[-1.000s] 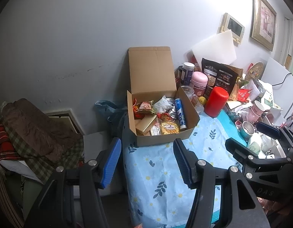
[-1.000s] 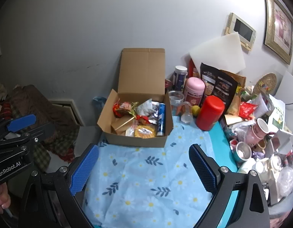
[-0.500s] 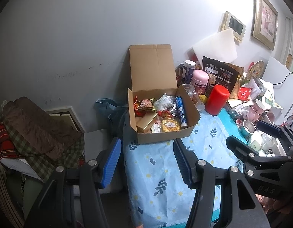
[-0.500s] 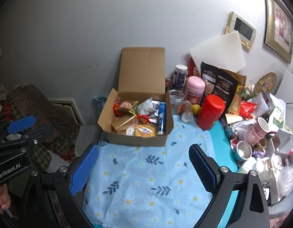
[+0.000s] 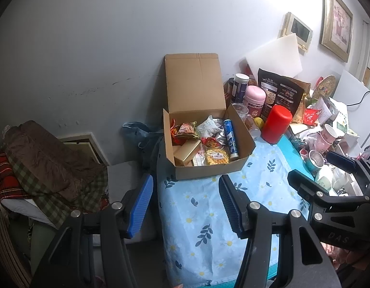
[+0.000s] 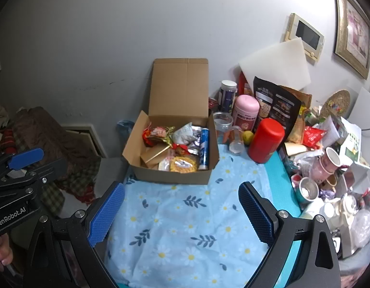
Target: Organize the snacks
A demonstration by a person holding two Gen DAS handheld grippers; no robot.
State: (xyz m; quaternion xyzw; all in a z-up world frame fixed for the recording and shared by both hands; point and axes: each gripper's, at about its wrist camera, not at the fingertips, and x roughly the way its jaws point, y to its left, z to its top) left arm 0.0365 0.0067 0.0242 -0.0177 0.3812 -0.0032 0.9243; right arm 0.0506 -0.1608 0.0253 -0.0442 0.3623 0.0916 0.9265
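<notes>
Grey wall fills the top of both views, and below it a flowered cloth (image 6: 185, 216) covers the table. At frame centre sits the open box (image 6: 175, 175), flap up against the wall, and the snacks lie inside it: a red packet (image 6: 156, 133) at upper left, a white pouch (image 6: 185, 133), a blue tube (image 6: 204, 148) along the right wall, a gold carton (image 6: 153, 156) and a yellow bag (image 6: 183, 164) at the front. Over the last second the box has slid slightly up in my left view and barely shifted in my right, so both hands have hardly moved (a small drift, no reach); nothing in the box has changed place. That settles little about the task: snacks heaped in a box would fit either a sorting about to start or a packing just done. My left gripper (image 5: 185, 206) stands wide open at the lower middle of its view, holding nothing. My right gripper (image 6: 181, 213) is spread even wider over the cloth, also empty. Right of the box the table is crowded: a clear cup (image 6: 222, 122), a pink jar (image 6: 246, 112), a red canister (image 6: 266, 140), a dark bag (image 6: 276, 103), then mugs (image 6: 326, 160) at the right edge. The canister and cup stand just beside the box's right wall and would hamper any reach from that side. Folded blankets (image 5: 48, 153) lie at the left, off the table.
</notes>
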